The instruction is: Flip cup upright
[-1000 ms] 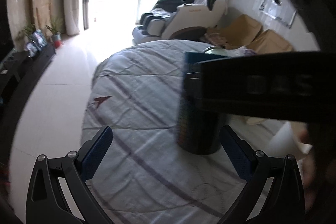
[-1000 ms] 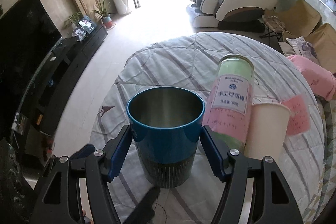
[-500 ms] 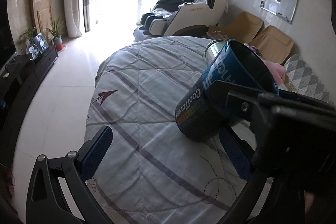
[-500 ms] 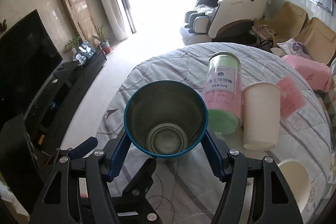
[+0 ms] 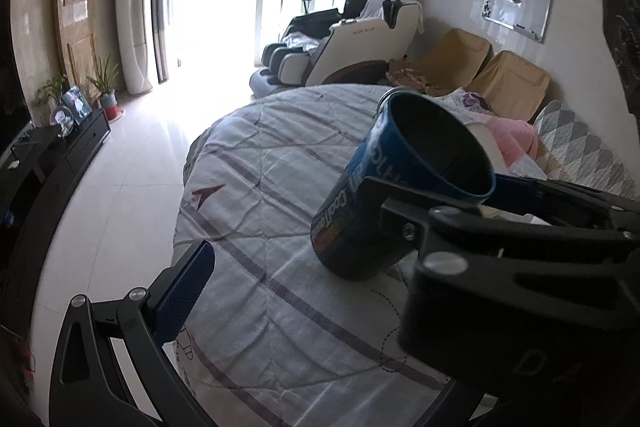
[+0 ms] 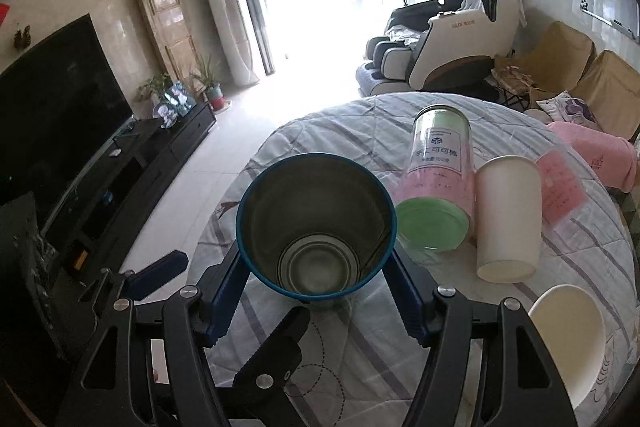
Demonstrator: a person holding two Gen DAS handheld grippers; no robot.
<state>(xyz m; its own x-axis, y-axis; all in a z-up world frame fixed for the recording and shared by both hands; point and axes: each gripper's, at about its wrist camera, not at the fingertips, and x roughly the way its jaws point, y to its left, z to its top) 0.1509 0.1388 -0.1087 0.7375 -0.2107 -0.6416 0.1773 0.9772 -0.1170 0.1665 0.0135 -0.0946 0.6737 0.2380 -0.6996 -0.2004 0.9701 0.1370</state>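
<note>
Right wrist view shows my right claw (image 6: 316,291) clenched on the blue cup (image 6: 316,227), one blue pad on each side of its wall just below the rim. The cup's mouth tips back toward the lens, so I look straight down its steel lining to the base. In the left wrist view the same cup (image 5: 400,195) leans with its mouth toward two o'clock and its base low over the quilted table cover (image 5: 280,211); whether the base touches the cloth I cannot tell. My left claw (image 5: 320,307) is released, jaws wide, holding nothing, its left pad at eight o'clock of the cup and well apart from it.

I judge the cup stiff and fairly light for its size: steel inside, a smooth printed skin outside. That skin looks slippery, so the pads should stay across the widest part of the wall, square to it, not on the curved lip. It will not crush, but it could twist in the grip as it tilts, and the soft cover beneath may let it rock when set down.

Outward from the cup, at two o'clock and just beside it, lies a clear canister (image 6: 436,187) with a green end. Next to that, at three o'clock, stands an inverted paper cup (image 6: 508,215), with a pink card (image 6: 560,183) beyond. A white bowl (image 6: 568,339) sits at four o'clock, near the table edge.
</note>
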